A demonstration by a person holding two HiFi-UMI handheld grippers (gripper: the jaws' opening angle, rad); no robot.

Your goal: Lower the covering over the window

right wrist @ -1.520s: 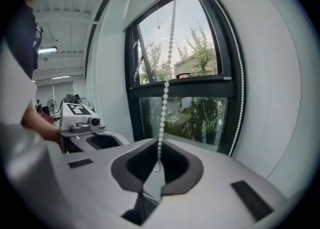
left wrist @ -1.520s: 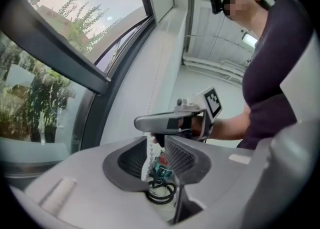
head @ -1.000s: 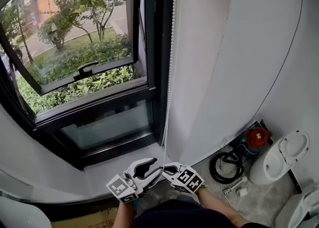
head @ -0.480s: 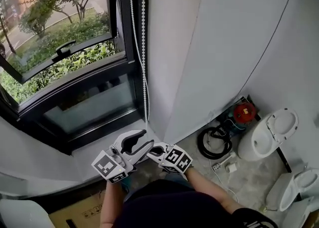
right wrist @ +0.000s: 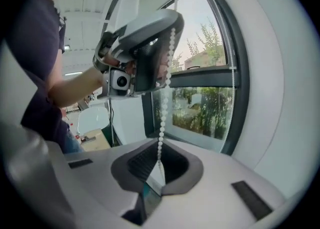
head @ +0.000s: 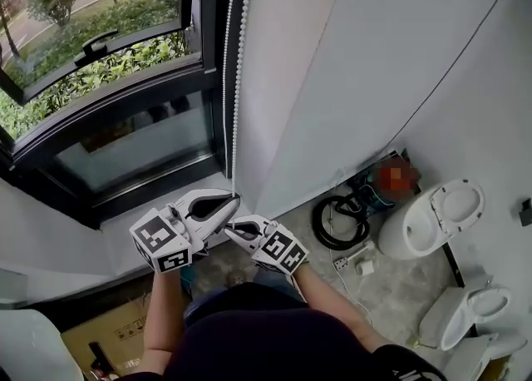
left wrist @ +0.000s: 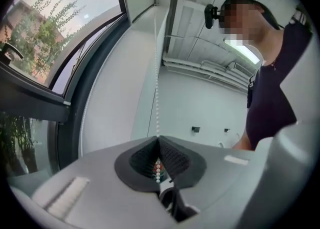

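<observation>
- Left gripper (head: 236,199) is closing its jaws on the bead chain (head: 236,80) hanging right of the window (head: 116,138); a pinch between beads could slip.
- Right gripper (head: 230,227), nearer, clamps that chain; pulling the wrong strand would raise the unseen blind.

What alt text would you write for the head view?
Two grippers hold a chain hanging beside a window: the right gripper is shut on it, the left gripper, just above, is closing its jaws on it. A toilet stands at right.
</observation>
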